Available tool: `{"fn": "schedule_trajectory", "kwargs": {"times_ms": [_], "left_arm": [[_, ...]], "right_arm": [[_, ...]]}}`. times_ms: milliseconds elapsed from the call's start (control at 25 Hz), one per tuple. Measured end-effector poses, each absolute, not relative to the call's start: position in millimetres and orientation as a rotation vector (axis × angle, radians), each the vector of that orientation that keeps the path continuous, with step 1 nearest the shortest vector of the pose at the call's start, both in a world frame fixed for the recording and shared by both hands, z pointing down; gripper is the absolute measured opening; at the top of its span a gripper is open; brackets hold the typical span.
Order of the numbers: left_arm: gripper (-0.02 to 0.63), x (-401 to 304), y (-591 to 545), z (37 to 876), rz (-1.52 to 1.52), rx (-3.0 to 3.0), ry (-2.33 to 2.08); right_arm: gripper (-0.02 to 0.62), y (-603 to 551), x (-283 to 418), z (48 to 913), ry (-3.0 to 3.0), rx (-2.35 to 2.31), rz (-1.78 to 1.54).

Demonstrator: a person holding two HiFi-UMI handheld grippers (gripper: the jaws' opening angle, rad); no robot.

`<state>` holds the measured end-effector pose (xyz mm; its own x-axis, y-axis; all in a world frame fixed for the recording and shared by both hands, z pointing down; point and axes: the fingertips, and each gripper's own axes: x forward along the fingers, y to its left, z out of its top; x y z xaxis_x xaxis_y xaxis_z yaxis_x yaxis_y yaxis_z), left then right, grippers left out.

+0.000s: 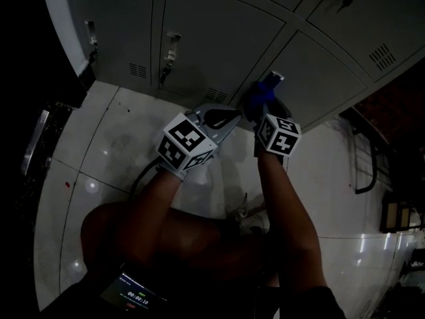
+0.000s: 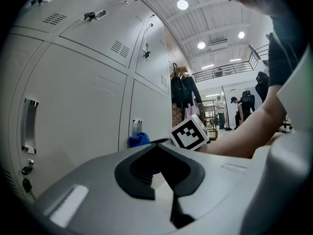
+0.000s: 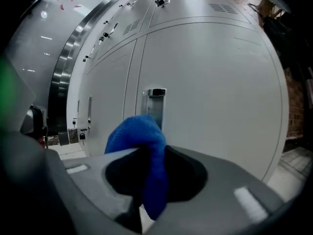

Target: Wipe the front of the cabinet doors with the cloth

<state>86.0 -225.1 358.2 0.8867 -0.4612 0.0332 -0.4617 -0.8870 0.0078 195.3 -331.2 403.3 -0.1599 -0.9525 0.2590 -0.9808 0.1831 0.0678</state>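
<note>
A blue cloth (image 1: 265, 90) is pressed against a grey cabinet door (image 1: 219, 38), just under its metal handle (image 1: 276, 77). My right gripper (image 1: 264, 108) is shut on the cloth. In the right gripper view the cloth (image 3: 142, 141) bulges out between the jaws of that gripper (image 3: 151, 180), in front of the door (image 3: 215, 82) and its handle (image 3: 156, 102). My left gripper (image 1: 226, 118) hovers just left of the right one, close to the door, jaws together and holding nothing. In its own view the left gripper (image 2: 164, 175) faces the cloth (image 2: 139, 140) and the right gripper's marker cube (image 2: 190, 133).
The doors form a row of lockers with handles (image 2: 29, 126) and key locks (image 1: 166, 68). A white tiled floor (image 1: 99, 151) lies below. A dark metal frame (image 1: 365, 168) stands at the right. Hanging clothes (image 2: 183, 94) and distant people (image 2: 244, 102) are beyond the lockers.
</note>
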Motion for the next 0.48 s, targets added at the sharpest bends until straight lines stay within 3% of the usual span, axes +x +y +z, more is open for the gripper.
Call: {"fn": "schedule_trajectory", "kwargs": {"times_ms": [480], "left_arm": [[0.001, 87.0, -223.8, 362.3, 0.076, 3.042, -0.735]], "right_arm": [[0.077, -314.3, 273.3, 416.7, -2.111, 1.956, 0.265]]}}
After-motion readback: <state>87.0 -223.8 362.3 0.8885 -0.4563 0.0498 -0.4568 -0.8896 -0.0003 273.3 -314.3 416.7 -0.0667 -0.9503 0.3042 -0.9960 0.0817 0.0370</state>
